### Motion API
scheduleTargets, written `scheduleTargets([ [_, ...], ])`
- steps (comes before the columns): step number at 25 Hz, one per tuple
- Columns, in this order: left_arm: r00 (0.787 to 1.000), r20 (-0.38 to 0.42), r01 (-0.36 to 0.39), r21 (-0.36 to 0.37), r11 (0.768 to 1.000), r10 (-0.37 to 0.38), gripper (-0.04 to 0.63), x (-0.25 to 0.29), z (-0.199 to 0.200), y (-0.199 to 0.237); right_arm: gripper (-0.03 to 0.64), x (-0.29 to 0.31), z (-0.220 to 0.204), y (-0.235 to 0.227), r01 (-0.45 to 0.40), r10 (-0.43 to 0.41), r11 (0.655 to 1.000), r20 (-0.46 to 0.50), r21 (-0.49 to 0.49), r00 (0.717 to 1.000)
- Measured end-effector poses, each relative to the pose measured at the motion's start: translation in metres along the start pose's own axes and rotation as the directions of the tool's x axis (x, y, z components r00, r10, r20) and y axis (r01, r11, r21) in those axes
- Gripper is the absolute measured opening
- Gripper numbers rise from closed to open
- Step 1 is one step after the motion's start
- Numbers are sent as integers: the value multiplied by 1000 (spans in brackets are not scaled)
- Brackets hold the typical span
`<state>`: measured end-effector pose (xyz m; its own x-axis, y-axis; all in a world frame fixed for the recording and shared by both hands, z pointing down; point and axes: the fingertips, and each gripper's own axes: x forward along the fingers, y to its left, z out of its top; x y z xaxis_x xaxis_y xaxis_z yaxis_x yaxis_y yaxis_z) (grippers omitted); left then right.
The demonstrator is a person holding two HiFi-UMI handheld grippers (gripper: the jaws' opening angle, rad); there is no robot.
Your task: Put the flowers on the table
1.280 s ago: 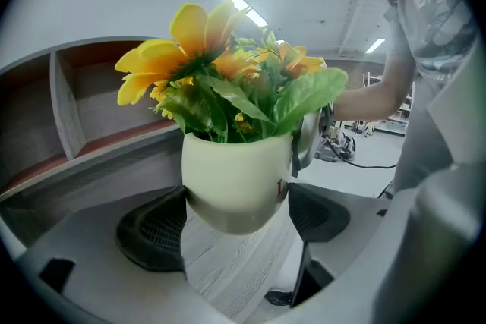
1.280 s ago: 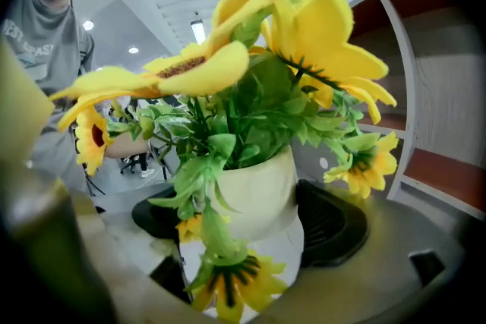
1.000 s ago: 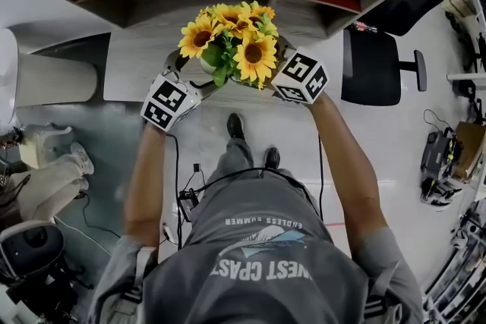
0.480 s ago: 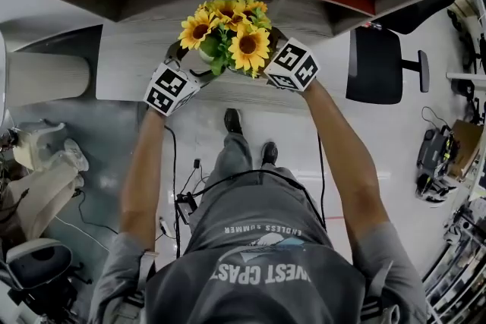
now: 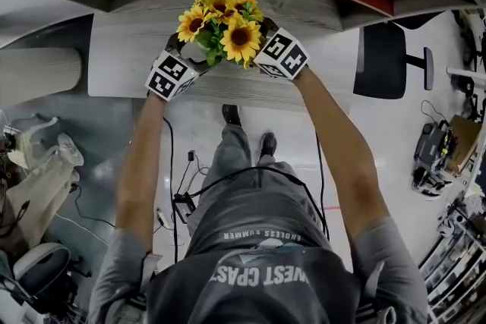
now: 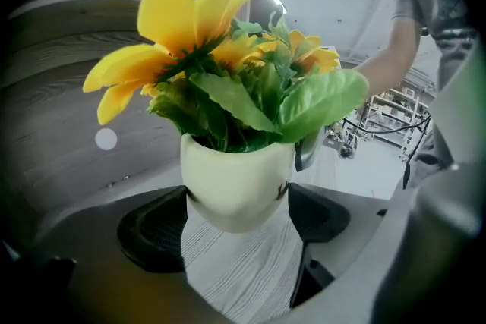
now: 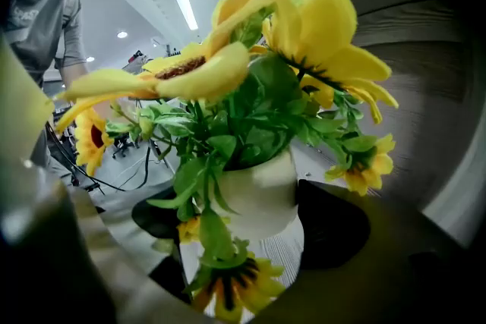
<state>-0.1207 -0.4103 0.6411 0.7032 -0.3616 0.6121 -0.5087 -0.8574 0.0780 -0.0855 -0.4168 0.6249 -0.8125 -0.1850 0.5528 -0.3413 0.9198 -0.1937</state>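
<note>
Together, a smooth rounded cream pot of yellow sunflowers is clamped in the jaws of the left gripper and right gripper.

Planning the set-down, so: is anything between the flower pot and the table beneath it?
Nothing visible. The left claw and right claw grip the flower pot, and only bare wood-grain table shows under it.

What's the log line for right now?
phase: placing | left gripper: shut on pot | right gripper: shut on pot | flowers: upright in pot | pot: over table, contact unclear
</note>
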Motion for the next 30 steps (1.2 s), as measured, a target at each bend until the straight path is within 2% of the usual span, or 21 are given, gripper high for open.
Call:
scheduleTargets([
  [9, 997, -78, 13, -23, 1000, -14, 416, 21, -37, 9, 425, 30, -28, -6, 19, -22, 1000, -102, -23, 995],
  [23, 986, -166, -11, -14, 1000, 8, 416, 52, -63, 17, 425, 46, -60, -23, 27, -39, 997, -198, -66, 979],
  [30, 986, -155, -54, 20, 998, 56, 416, 49, -60, 20, 425, 48, -61, -25, 58, -73, 996, -221, -72, 972],
])
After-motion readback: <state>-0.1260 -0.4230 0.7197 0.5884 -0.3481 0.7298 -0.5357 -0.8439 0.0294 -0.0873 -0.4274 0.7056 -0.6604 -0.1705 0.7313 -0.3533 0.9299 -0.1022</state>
